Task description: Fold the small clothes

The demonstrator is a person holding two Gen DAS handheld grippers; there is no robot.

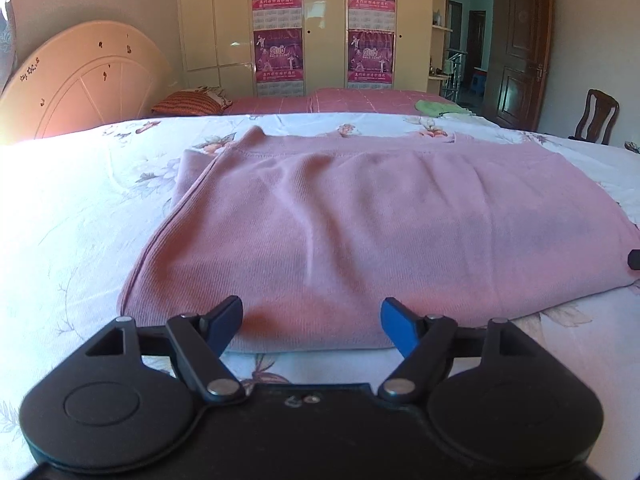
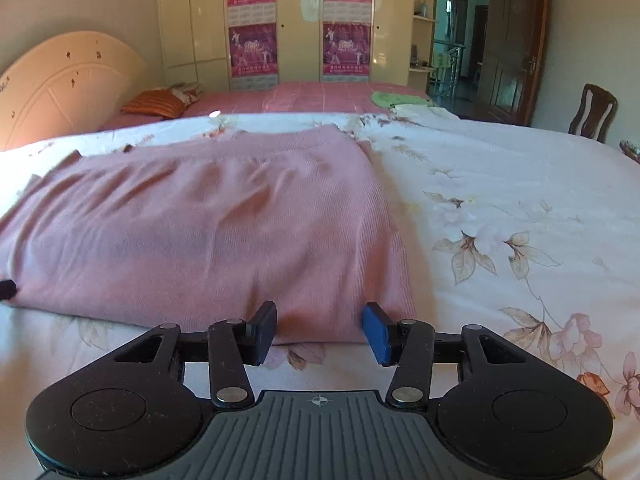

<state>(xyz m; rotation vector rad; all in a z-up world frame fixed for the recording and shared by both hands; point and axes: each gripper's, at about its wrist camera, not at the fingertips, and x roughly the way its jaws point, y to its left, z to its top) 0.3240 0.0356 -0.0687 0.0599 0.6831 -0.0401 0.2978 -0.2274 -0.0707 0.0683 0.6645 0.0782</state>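
Room: bed (image 1: 80,208) with floral sheet, wardrobe (image 1: 320,20) behind.
Left view: left tool (image 1: 312,322) spread wide, empty, at the near hem of the pink garment (image 1: 360,220).
Right view: right tool (image 2: 319,330) half open, straddling the pink garment's near right corner; bare sheet to its right.

Bed (image 1: 80,208) w/ white floral sheet fills the middle of both views. On it – a pink knit garment (image 1: 360,224), folded flat, centre-right in the left wrist view, left-centre in the right wrist view (image 2: 208,232). Sheet at lower right of the right wrist view bare, pink and brown flower print.
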